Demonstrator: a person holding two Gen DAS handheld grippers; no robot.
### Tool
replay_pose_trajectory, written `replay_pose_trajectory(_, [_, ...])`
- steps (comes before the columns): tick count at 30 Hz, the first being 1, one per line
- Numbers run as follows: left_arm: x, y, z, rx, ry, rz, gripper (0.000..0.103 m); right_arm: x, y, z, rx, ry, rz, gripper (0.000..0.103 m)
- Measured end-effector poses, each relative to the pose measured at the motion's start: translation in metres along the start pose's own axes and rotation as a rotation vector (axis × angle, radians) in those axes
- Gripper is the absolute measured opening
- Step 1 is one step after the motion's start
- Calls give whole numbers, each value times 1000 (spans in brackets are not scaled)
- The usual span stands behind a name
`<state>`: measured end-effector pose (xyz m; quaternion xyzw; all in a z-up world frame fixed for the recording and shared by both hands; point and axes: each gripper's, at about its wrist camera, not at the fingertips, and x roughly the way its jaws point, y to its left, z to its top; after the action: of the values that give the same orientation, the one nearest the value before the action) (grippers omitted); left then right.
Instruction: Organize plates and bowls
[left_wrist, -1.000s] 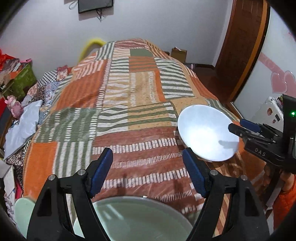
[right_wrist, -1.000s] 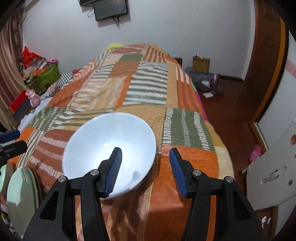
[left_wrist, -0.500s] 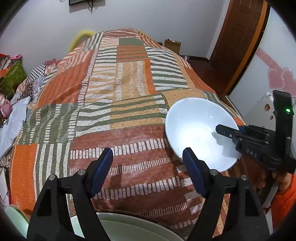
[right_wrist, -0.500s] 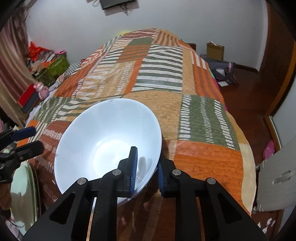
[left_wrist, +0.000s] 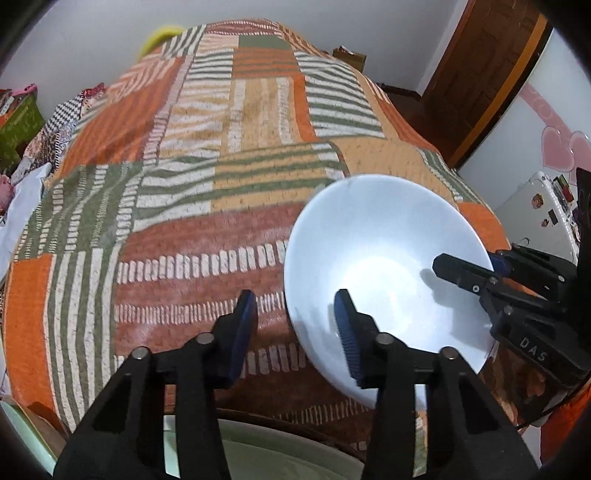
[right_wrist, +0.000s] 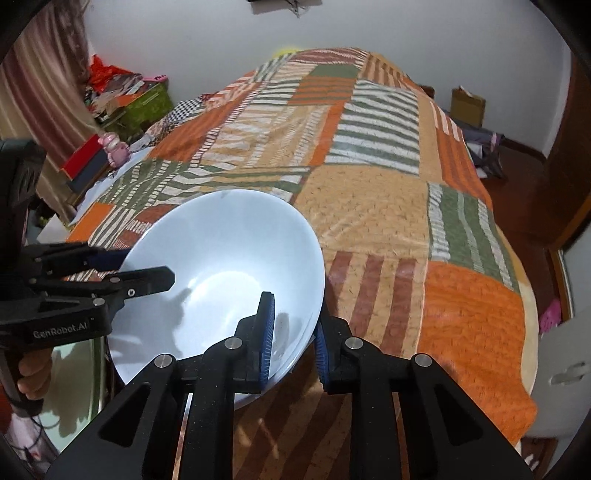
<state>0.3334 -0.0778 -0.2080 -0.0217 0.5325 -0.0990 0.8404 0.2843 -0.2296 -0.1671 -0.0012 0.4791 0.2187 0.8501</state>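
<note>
A white bowl hangs tilted above the patchwork blanket. My right gripper is shut on its near rim, one pad inside and one outside. In the left wrist view the bowl fills the right side, with the right gripper clamped on its far edge. My left gripper straddles the bowl's left rim. Its jaws are closing, but a gap still shows between the pads and the rim. The left gripper reaches in from the left. A pale green plate lies below it.
The bed's blanket stretches ahead. A second pale green plate edge shows at bottom left. Boxes and clutter line the left wall. A cardboard box and a wooden door stand to the right.
My right gripper closed on the bowl's rim and lifted and tilted the bowl. The left gripper sank toward it and its jaws narrowed around the opposite rim.
</note>
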Motion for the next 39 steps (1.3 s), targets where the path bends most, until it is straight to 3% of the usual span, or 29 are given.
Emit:
replay_pose_trajectory(4, [3, -4, -2, 18, 10, -19, 37, -1, -1, -4, 16, 8, 26, 19])
replay_pose_trajectory(10, [8, -12, -5, 32, 32, -53, 20, -2, 4, -5, 13, -6, 17, 18])
replay_pose_trajectory(17, [-2, -14, -9, 26, 24, -44, 20, -18, 12, -3, 28, -54, 17, 18])
replay_pose_trajectory(39, [-116, 14, -44, -11, -157, -8, 20, -72, 89, 3, -57, -172, 48, 18])
